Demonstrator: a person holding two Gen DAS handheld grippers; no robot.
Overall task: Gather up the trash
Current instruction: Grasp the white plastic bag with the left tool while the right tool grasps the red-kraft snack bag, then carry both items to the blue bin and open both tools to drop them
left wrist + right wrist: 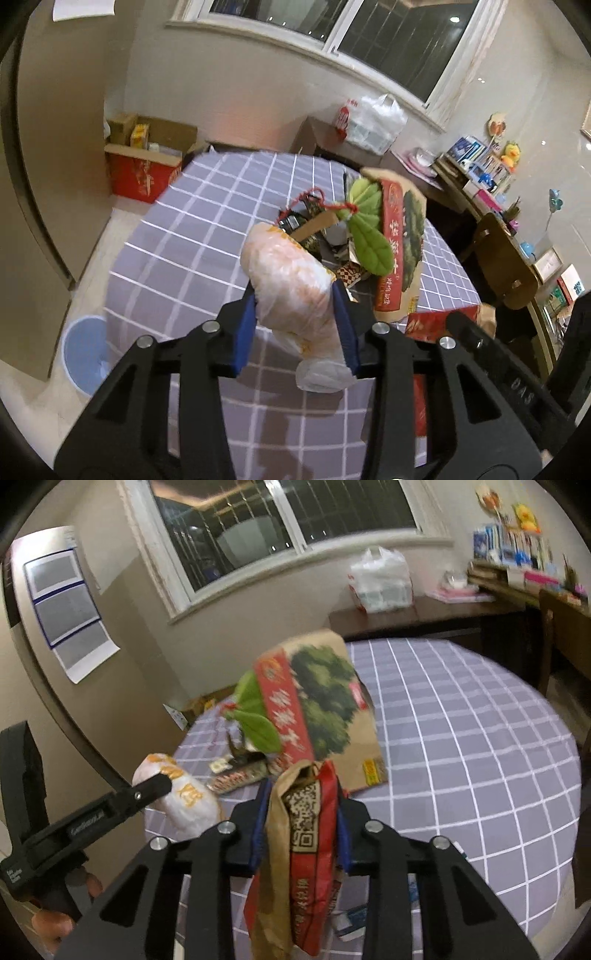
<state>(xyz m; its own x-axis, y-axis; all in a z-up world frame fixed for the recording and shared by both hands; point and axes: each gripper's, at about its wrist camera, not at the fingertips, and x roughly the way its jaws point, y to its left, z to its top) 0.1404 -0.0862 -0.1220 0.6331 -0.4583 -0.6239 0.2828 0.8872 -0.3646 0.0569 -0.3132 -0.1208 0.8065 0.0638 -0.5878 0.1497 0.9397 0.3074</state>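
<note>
Left claw (295, 317) pinches the white plastic bag (288, 280); right claw (301, 823) pinches the paper bag's (317, 716) edge.

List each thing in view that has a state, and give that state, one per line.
Left gripper: shut on the white plastic bag, lifted off the table.
Right gripper: shut on the paper bag's edge.
Paper bag: open, trash inside.
Blue bin: upright on floor.
</note>
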